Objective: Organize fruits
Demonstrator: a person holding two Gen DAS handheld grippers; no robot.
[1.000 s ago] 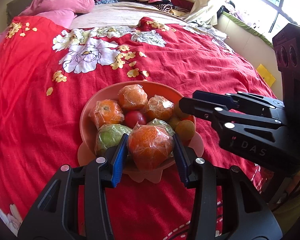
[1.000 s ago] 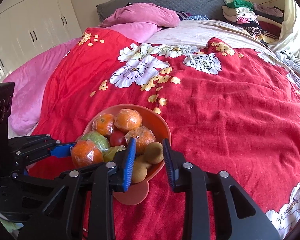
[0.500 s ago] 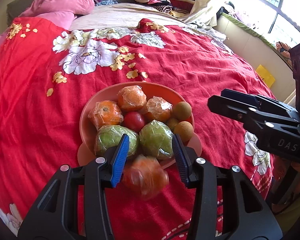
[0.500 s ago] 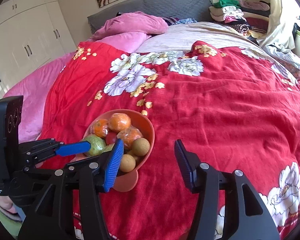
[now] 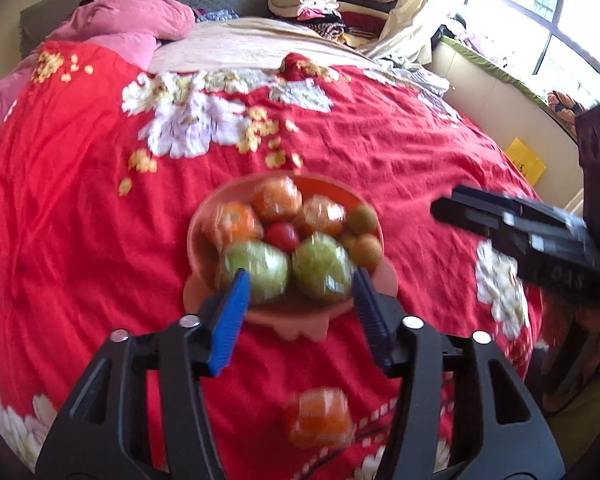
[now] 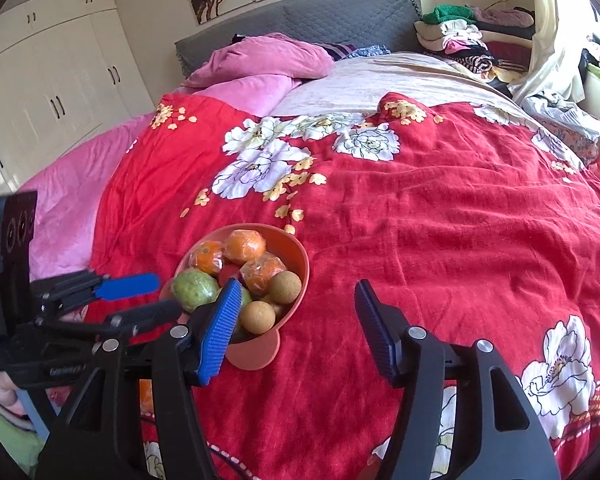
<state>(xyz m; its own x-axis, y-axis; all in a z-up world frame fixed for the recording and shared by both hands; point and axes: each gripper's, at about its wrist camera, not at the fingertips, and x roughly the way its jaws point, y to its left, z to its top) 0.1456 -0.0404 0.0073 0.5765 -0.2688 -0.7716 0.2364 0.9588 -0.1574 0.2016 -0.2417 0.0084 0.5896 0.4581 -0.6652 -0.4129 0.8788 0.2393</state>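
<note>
left gripper [image 5: 300, 312] opening, empty | right gripper [image 6: 296, 320] opening, empty | wrapped orange [image 5: 318, 416] blurred

The bed is covered by a red cloth quilt [image 6: 440, 240], matt and creased. The bowl [image 6: 298, 258] is seen as smooth orange plastic. The oranges [image 6: 245, 246] are wrapped in glossy clear film. The fingers [image 6: 220, 332] are faced with ribbed blue pads on matt black plastic, fixed by shiny metal screws [image 6: 415, 333].

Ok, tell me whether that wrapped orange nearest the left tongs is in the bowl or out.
Out: the wrapped orange lies on the red bedspread, in front of the bowl.
</note>
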